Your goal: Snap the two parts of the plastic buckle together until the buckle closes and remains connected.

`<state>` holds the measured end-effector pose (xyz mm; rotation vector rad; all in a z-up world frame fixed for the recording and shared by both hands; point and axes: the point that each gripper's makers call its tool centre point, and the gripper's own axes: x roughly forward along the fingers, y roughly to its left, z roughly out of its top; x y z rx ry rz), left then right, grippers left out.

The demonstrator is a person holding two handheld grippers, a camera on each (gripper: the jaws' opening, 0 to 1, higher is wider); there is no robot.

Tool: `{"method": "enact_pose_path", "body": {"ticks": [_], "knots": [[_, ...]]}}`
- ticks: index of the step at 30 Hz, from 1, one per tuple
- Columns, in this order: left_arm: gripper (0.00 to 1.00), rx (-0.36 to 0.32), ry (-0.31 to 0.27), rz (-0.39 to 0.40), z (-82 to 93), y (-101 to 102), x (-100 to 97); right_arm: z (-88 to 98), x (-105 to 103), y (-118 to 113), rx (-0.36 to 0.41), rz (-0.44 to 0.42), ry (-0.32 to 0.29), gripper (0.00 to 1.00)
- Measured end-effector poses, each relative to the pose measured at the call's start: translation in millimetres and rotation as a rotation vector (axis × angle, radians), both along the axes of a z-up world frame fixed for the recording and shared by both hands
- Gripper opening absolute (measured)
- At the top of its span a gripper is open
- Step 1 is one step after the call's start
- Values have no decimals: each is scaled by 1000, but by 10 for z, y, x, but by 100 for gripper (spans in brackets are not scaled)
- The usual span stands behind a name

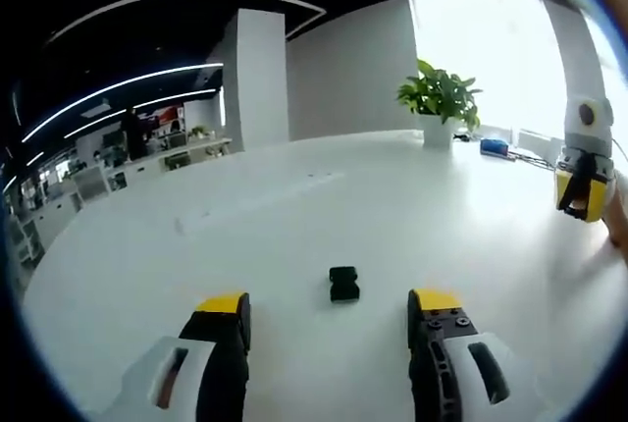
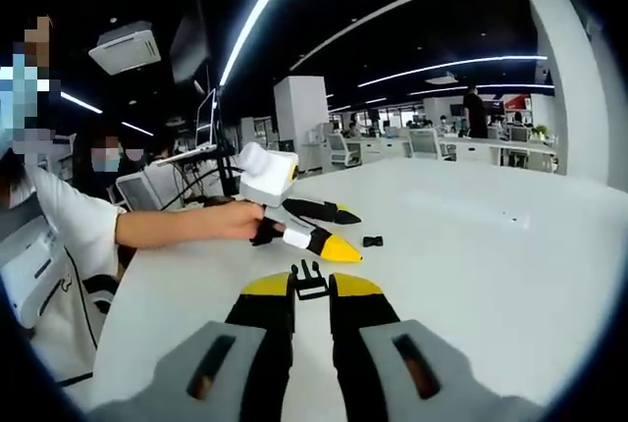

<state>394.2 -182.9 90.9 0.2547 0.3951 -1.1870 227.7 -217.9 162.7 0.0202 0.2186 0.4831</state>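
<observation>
One black buckle part [image 1: 343, 284] lies flat on the white table [image 1: 294, 206], just ahead of my left gripper [image 1: 331, 302] and between its two yellow-tipped jaws, which stand wide open around it without touching. In the right gripper view this same part [image 2: 372, 240] sits small on the table beyond the left gripper [image 2: 351, 234], which a hand [image 2: 231, 218] holds. My right gripper [image 2: 311, 286] is shut on the other, pronged buckle part [image 2: 310, 281], held above the table. That right gripper [image 1: 581, 191] also hangs at the far right of the left gripper view.
A potted plant [image 1: 442, 98] and a blue item [image 1: 494, 147] stand at the table's far side. A person in a white sleeve [image 2: 59, 221] is at the table's left edge. Desks and chairs [image 2: 432, 142] fill the room behind.
</observation>
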Motion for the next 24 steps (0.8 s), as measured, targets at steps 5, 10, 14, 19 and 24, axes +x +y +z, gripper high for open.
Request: {"method": "enact_pose_path", "body": {"ticks": [5,10,14,19,24], "knots": [[49,7,-41,-7,20,-29,-23,16,-3,-13,9,-7,-6,12],[47,1,-26,-20,11,-56,-60,24,-8,11,12,-2,-9,12],[33,-13,-31,-21,27,-71,-43,21,-8,11,14,-5,-8,12],[33,-7,-26,-24,6,-80,-46,21,-10,22,21,-5,-7,12],[33,-12,2,-22,-5,-88,-49,18,-7,43,23,3,-3,12]]}}
